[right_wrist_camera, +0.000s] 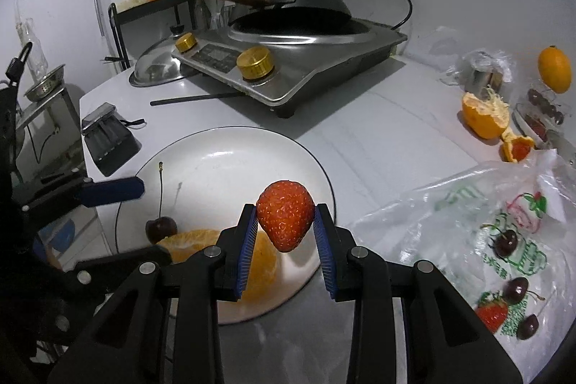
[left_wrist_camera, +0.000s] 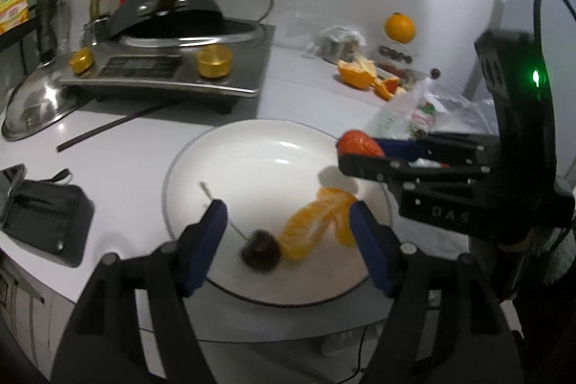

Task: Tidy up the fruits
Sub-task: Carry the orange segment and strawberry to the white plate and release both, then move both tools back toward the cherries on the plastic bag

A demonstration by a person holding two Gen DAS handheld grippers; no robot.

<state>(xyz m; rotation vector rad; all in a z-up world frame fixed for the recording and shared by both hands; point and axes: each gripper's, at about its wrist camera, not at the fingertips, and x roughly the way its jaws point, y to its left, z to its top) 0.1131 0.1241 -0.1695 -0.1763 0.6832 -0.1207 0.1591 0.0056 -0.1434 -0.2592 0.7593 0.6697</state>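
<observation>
A white plate (left_wrist_camera: 252, 153) (right_wrist_camera: 223, 146) on the white counter holds a dark cherry (left_wrist_camera: 260, 251) (right_wrist_camera: 160, 228) with a long stem and orange segments (left_wrist_camera: 316, 222) (right_wrist_camera: 190, 242). My right gripper (right_wrist_camera: 286, 222) is shut on a red strawberry (right_wrist_camera: 285, 213) and holds it above the plate's right edge; in the left wrist view the strawberry (left_wrist_camera: 360, 143) shows at its fingertips. My left gripper (left_wrist_camera: 288, 218) is open and empty, low over the plate, with the cherry and segments between its fingers.
A plastic bag (right_wrist_camera: 486, 225) at the right carries several cherries and a strawberry (right_wrist_camera: 493, 314). Orange peel (right_wrist_camera: 486, 114), a whole orange (right_wrist_camera: 554, 69) and a cherry tray stand behind it. An induction stove with a wok (right_wrist_camera: 288, 53), a lid, a chopstick and a black case (right_wrist_camera: 108, 139) are to the left.
</observation>
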